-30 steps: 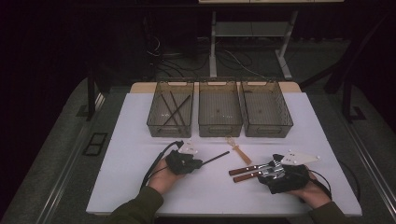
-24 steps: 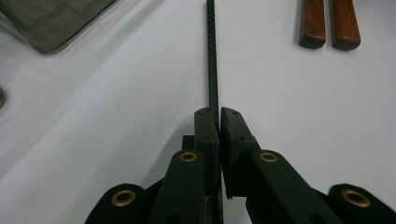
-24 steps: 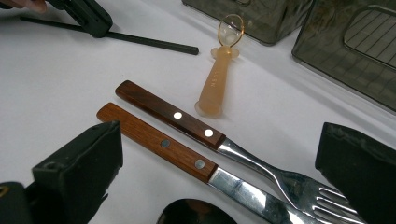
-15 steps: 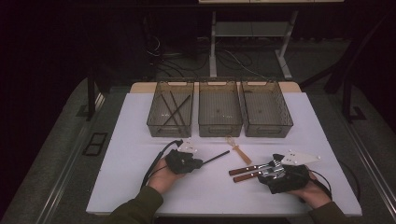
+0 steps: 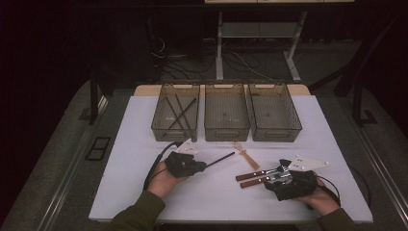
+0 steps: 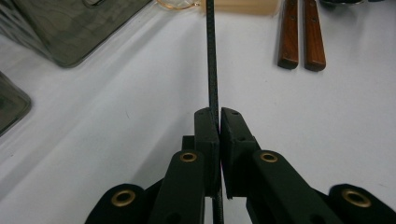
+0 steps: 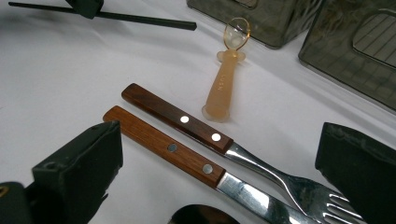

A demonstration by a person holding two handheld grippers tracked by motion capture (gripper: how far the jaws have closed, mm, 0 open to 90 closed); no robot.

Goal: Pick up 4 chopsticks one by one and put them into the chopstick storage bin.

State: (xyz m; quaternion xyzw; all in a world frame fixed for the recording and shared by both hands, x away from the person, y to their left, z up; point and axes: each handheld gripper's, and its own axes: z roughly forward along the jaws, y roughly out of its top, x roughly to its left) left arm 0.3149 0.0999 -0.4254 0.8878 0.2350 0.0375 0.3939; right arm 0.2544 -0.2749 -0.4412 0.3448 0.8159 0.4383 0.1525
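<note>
From the high view I see my left gripper (image 5: pixel 204 166) low over the white counter (image 5: pixel 134 144), its jaws clenched on a thin black stick (image 5: pixel 220 159) that runs out ahead of them, slanting up and away toward the three wire baskets (image 5: pixel 227 115) standing in a row along the far side. The left-most basket (image 5: pixel 175 115) already has a few black sticks in it. My right gripper (image 5: pixel 276 175) rests on the counter, and two wooden-handled pieces of cutlery (image 5: pixel 249 177) stick out of its jaws side by side. Around the counter the room is dark: grey floor, cables and a metal frame's legs behind.

In the left gripper view, the stick (image 6: pixel 212 70) is pinched right between the pads, jaws nearly touching, and it runs straight ahead over bare white surface. The two wooden handles (image 6: pixel 301 35) lie ahead and to the right of the jaws; a basket corner (image 6: pixel 74 28) sits ahead to the left.

In the right gripper view, my jaws stand wide apart, released, with the fork (image 7: pixel 219 137) and its wooden-handled neighbour (image 7: pixel 173 149) lying on the counter between them, touched by neither pad. Just beyond lies a small amber plastic spoon (image 7: pixel 224 79), and the stick (image 7: pixel 140 18) crosses farther ahead, left of it.
</note>
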